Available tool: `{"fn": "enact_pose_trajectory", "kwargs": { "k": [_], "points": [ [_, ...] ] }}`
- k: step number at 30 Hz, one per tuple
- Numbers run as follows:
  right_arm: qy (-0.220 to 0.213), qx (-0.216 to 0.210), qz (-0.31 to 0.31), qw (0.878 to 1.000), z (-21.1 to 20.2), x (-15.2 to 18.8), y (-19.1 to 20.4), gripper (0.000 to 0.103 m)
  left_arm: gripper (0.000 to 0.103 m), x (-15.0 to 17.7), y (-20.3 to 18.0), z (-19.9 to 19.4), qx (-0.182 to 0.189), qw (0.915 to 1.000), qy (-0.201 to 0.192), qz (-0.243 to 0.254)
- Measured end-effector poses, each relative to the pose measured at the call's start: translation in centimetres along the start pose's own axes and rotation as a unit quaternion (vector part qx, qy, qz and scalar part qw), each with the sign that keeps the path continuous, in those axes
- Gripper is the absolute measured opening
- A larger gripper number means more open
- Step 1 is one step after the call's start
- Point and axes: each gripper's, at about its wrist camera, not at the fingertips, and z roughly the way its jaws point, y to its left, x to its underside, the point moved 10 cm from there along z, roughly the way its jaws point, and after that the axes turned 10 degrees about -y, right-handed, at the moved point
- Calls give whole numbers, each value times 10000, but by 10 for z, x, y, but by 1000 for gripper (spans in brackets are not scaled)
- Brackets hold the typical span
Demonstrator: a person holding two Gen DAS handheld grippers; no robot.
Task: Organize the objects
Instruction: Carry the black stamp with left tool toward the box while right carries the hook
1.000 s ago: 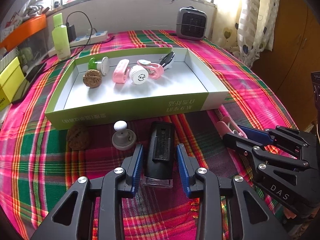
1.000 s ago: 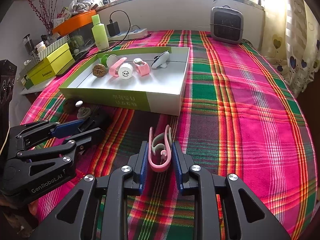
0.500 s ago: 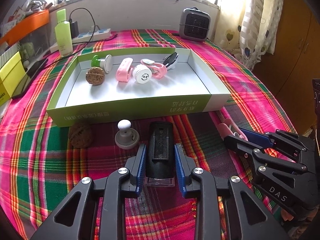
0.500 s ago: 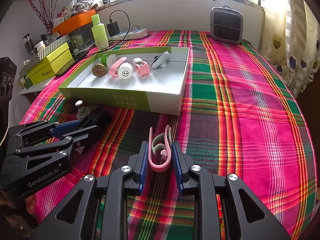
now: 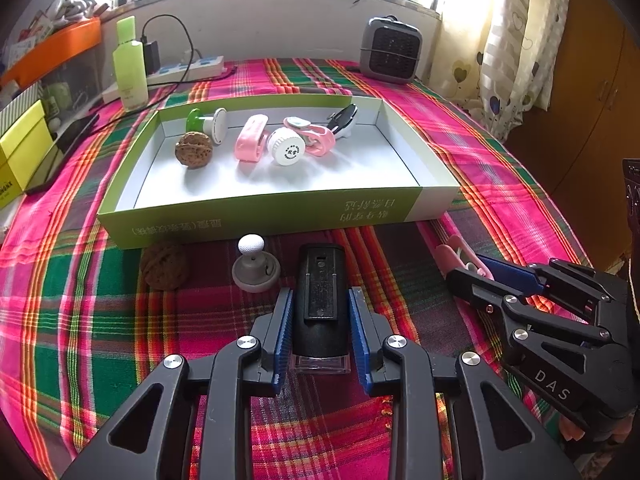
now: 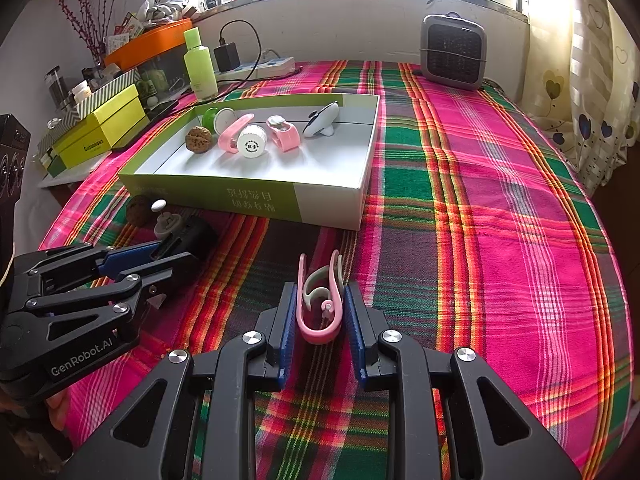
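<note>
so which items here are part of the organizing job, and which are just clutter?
Job: box, black stamp in left hand-held gripper, pink clip in right hand-held gripper, walnut, grey knob.

Clutter: heater, green bottle, power strip, yellow box.

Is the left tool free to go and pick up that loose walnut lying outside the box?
Probably not yet: the left tool is shut on the black stamp. The walnut itself lies uncovered on the cloth, close by, with nothing blocking it.

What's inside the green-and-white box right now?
Inside the box: a walnut, a green-handled stamp, two pink clips, a white cap, a black-and-white clip. Its near wall hides the nearest floor strip.
</note>
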Motion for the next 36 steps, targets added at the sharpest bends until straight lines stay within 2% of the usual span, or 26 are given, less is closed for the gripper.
{"fn": "enact_pose_trajectory", "kwargs": {
  "k": [18,36],
  "points": [
    [-143,-75,-39,9999,-10,-7,9,24,25,-4,3,-17,77,9998,-114,-143],
    [-323,-186,-170,9992,-13,-40,20,24,25,-37,19,-37,-25,9987,-410,-306]
  ]
}}
